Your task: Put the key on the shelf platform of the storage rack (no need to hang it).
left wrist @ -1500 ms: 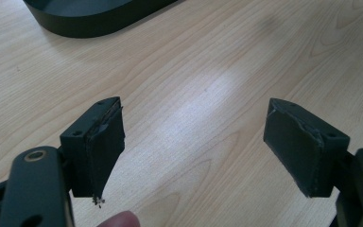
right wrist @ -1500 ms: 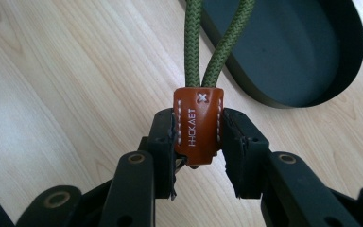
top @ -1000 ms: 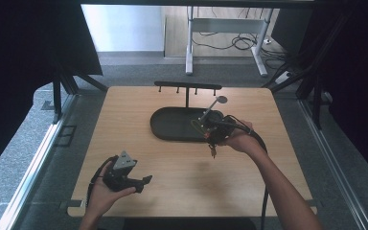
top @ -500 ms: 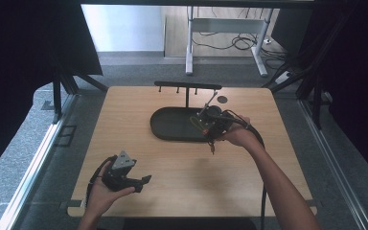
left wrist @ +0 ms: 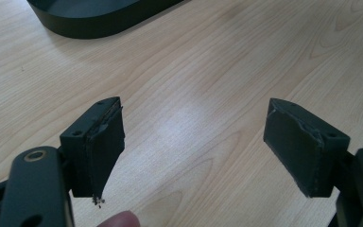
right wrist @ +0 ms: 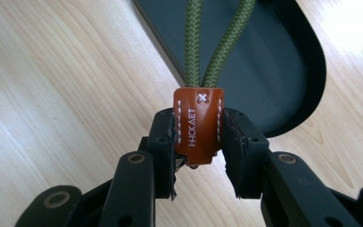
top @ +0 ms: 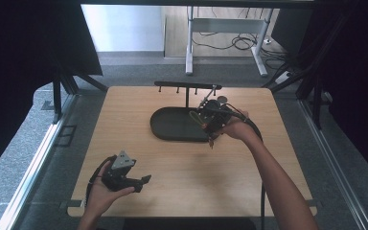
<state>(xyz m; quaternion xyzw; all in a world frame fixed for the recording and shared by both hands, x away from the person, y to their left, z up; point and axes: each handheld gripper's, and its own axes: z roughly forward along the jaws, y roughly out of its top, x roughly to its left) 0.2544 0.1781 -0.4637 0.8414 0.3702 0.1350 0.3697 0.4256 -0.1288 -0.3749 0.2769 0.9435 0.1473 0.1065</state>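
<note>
A key strap, an olive-green cord loop [right wrist: 217,47] ending in a brown leather tab [right wrist: 197,125], hangs in my right gripper [right wrist: 198,142], which is shut on the tab. In the high view that gripper [top: 203,120] hovers over the right end of a black oval base [top: 172,124], and the green loop [top: 194,118] shows at its tip. A black bar with small hooks [top: 188,86] stands on a post behind the base. My left gripper [top: 145,180] rests in a hand near the table's front left. It is open with nothing between its jaws [left wrist: 194,142].
The wooden table [top: 172,163] carries a small dark round disc [top: 223,99] by the bar's right end. Black curtains flank both sides, and a metal frame with cables stands on the floor beyond. A fingertip [left wrist: 118,220] shows at the bottom of the left gripper view.
My right hand has carried the strap a little away from the front edge, toward the hook bar. The left hand has stayed put.
</note>
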